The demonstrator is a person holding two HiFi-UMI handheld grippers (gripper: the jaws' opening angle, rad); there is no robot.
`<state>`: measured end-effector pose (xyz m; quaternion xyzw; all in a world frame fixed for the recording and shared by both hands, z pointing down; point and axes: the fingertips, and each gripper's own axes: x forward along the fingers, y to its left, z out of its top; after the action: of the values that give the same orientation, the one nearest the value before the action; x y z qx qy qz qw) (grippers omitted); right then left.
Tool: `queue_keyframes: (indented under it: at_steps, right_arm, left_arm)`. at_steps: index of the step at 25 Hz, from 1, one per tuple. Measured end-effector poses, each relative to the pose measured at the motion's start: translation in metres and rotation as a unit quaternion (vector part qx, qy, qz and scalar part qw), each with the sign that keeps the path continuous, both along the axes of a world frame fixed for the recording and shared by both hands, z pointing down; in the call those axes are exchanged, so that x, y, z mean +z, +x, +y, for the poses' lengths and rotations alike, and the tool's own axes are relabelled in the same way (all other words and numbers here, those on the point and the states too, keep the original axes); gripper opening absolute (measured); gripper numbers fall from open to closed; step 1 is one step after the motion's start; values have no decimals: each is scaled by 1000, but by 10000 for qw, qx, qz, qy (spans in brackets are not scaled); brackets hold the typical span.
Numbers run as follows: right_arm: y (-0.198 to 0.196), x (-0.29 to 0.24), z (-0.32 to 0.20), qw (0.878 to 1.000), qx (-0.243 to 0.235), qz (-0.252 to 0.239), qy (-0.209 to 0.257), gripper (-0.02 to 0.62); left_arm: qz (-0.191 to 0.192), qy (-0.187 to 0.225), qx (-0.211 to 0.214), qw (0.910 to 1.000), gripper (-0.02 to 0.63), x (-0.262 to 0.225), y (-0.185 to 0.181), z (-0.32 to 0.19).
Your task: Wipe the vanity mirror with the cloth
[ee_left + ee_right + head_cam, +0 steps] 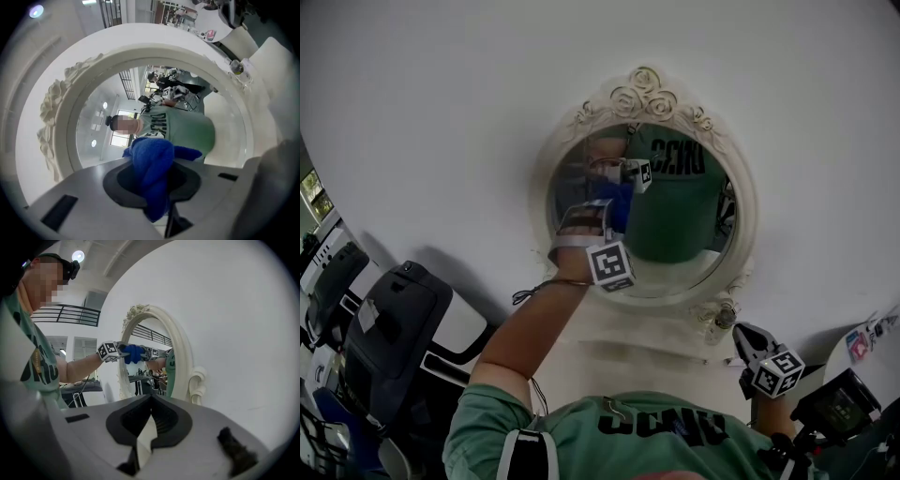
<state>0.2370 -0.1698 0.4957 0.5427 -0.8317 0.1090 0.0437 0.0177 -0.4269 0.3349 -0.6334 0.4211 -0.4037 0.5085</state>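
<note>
An oval vanity mirror [684,234] in an ornate white frame [645,94] hangs on a white wall. My left gripper [614,214] is shut on a bunched blue cloth [621,204], which it holds against the left half of the glass. In the left gripper view the cloth [152,161] bulges out between the jaws of that gripper [154,176], right at the glass [93,122]. My right gripper [752,342] hangs low, off the mirror's lower right, shut and empty. From the right gripper view, the right gripper [150,420] looks sideways at the frame [180,352] and the cloth [132,353].
Black and white equipment [394,328] stands at the lower left, below the mirror. A dark device [839,403] sits at the lower right near my right gripper. The frame's scrolled foot [724,317] juts out at its lower right. Bare white wall [441,112] surrounds the mirror.
</note>
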Motion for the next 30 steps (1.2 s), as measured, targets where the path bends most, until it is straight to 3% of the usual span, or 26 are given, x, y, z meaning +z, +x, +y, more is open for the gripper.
queue_keyframes:
  at_steps: [11,16,23,26,30]
  right_arm:
    - [21,12,12,9995,239,-206,-17,12]
    - [30,16,21,9987,384,-326,-2,12]
    - [29,9,23,9985,419,-337,41,12]
    - [20,6,17,9991,313,-288,44,12]
    - [11,4,5,9996,182,-218,25,12]
  left_arm:
    - [-376,215,1329,9902,94,-14,191,65]
    - [-641,319,1552,9853,94,-11,239,82]
    - [-461,200,1882,9808,94,-16,226,92]
    - [-136,138,1865,9823,94,-21,182,89]
    - [67,34,1256,9921,94,-8,84,51]
